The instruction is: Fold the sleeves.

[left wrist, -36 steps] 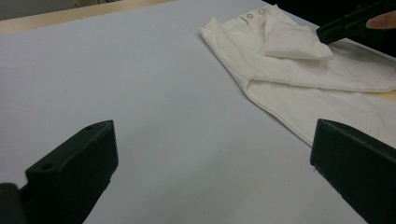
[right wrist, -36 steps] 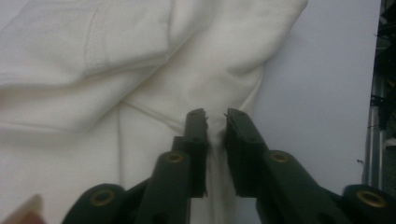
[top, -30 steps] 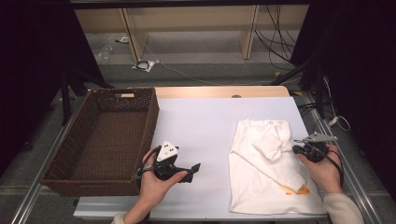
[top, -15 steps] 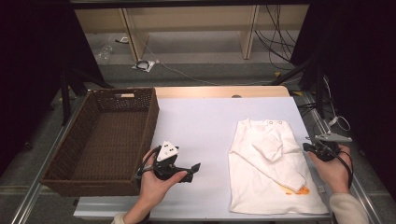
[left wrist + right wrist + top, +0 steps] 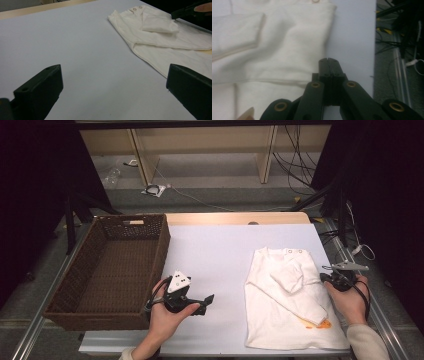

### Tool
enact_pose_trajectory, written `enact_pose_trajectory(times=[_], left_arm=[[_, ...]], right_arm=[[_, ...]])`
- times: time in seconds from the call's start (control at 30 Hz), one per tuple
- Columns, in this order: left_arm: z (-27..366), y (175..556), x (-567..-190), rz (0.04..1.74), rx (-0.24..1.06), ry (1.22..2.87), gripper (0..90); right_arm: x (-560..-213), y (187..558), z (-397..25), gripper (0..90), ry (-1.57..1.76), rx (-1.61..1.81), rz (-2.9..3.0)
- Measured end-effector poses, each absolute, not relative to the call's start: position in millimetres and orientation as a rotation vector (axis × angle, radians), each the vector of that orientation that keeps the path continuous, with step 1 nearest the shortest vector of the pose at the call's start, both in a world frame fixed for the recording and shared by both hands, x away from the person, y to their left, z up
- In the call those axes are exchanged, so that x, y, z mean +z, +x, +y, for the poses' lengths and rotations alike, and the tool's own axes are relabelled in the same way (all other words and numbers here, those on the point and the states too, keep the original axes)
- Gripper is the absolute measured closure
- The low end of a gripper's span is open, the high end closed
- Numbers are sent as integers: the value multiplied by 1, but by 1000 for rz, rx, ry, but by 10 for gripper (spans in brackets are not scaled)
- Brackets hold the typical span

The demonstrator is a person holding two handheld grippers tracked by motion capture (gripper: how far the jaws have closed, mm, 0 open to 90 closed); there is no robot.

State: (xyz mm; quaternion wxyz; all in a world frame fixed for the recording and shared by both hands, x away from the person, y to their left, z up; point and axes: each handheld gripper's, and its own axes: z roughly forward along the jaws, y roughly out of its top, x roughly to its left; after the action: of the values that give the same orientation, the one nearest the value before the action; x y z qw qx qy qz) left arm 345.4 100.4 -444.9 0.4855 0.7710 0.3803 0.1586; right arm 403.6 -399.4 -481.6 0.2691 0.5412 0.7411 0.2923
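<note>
A white baby garment [image 5: 292, 305] lies flat at the right of the white table [image 5: 220, 255], one sleeve folded across its chest and an orange mark [image 5: 315, 322] near its hem. My right gripper [image 5: 327, 277] sits at the garment's right edge. In the right gripper view it [image 5: 328, 60] is shut with nothing between the jaws, its tips over bare table just beside the cloth [image 5: 274, 45]. My left gripper [image 5: 206, 302] rests low on the table left of the garment. Its jaws stand wide open [image 5: 112, 71] and point toward the garment [image 5: 160, 37].
A dark brown wicker basket [image 5: 162, 250] stands along the table's left side, close to my left hand. Cables and a metal rail [image 5: 350, 252] run along the table's right edge. A wooden strip [image 5: 235, 218] borders the far side.
My right gripper has shifted slightly to the right, off the garment's edge. The left gripper and the garment have stayed where they were.
</note>
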Motion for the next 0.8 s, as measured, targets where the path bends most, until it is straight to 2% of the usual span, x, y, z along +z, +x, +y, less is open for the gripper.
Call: enact_pose_trajectory(times=[0.23,0.43,0.63,0.7,0.8], left_arm=[[100,346,-445,928,387,1874,5],[100,345,-445,926,388,1876,5],[101,345,-444,927,390,1873,5],[102,346,-444,929,391,1873,5],[101,346,-444,928,392,1874,5]], right_arm=[[-475,400,-405,892,1442,793,1947],[-462,406,-368,729,1329,974,2059],[-471,417,-342,665,1347,987,2168],[-476,418,-341,677,1356,949,2195],[-480,417,-341,773,1347,933,2198]])
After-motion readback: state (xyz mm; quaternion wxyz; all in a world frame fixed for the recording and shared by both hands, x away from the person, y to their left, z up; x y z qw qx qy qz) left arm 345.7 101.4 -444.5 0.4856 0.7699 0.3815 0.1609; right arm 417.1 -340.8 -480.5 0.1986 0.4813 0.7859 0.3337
